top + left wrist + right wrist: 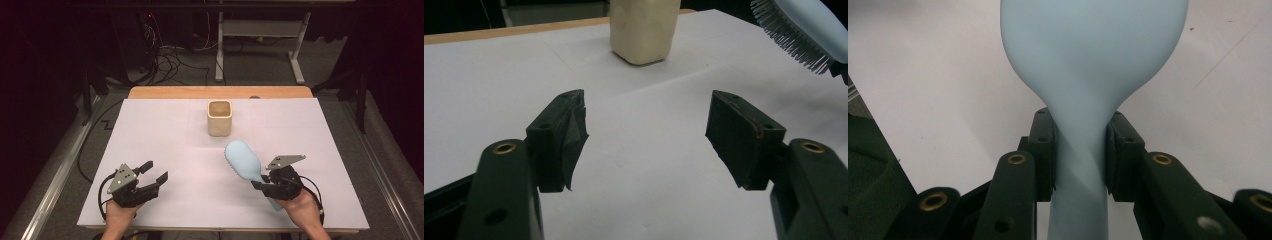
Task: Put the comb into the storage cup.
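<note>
The right gripper point(261, 184) pinches the neck of the pale blue hairbrush point(243, 159) at about five o'clock on the bench point(150, 130), brush head raised and pointing toward eleven, bristles facing left. The left gripper point(156, 172) hovers at seven o'clock with its jaws spread and nothing between them. The beige cup point(219, 118) stands at twelve o'clock, well apart from both. The handle looks smooth and tapered, so my judgement is that it could twist or slide in the jaws, and a tilted approach could knock the light cup over. No brand, label or writing can be read anywhere.
</note>
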Motion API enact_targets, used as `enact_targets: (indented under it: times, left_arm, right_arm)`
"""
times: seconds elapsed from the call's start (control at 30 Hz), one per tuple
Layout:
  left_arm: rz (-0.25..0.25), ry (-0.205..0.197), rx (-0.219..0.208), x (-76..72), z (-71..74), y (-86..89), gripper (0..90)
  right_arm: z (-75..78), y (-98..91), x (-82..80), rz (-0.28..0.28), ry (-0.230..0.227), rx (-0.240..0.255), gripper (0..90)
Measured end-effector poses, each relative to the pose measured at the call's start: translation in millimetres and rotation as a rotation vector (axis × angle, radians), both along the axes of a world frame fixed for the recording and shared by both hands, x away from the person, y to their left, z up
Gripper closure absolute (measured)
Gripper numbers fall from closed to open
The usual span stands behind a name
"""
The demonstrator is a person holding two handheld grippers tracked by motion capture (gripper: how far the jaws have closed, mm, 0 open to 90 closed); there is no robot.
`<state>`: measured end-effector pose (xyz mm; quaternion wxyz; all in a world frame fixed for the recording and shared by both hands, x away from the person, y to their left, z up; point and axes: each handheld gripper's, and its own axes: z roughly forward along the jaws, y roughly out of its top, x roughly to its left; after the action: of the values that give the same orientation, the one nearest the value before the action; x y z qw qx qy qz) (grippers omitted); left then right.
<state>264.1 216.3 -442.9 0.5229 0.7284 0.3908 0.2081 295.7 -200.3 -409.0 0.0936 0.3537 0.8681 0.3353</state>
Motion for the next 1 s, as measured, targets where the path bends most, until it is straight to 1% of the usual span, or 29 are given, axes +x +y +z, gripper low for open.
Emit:
enact_targets:
  times: [0.13, 0.2, 0.27, 0.4, 0.5, 0.7, 0.9, 1.0]
  left_arm:
    - [-0.019, -0.003, -0.012, 2.4, 4.7, -6.7, 33.0]
    - [-0.029, -0.004, -0.007, 3.9, 6.7, -10.9, 32.9]
    - [-0.044, -0.002, 0.000, 5.8, 8.0, -15.7, 32.9]
    - [-0.073, 0.008, -0.001, 10.6, 9.9, -25.9, 32.9]
    - [-0.095, 0.015, 0.006, 14.5, 11.6, -33.4, 32.9]
    - [-0.126, 0.020, 0.003, 21.8, 14.4, -47.8, 32.9]
    - [-0.161, 0.024, 0.004, 24.2, 17.6, -58.5, 32.9]
    - [-0.172, 0.032, -0.007, 25.7, 18.4, -62.5, 32.7]
  right_arm:
    - [2.1, 2.0, -1.7, 0.012, -0.011, 0.012, 70.8]
    - [2.8, 3.2, -2.4, 0.019, -0.021, 0.009, 70.9]
    - [2.7, 4.1, -2.3, 0.023, -0.022, 0.011, 70.9]
    - [2.6, 5.3, -2.7, 0.026, -0.023, 0.015, 70.9]
    - [3.1, 5.2, -3.0, 0.029, -0.026, 0.020, 70.9]
    - [2.5, 5.2, -1.9, 0.032, -0.027, 0.026, 70.8]
    - [2.7, 7.0, -2.4, 0.034, -0.029, 0.026, 70.8]
    - [2.5, 7.8, -2.4, 0.038, -0.030, 0.029, 70.8]
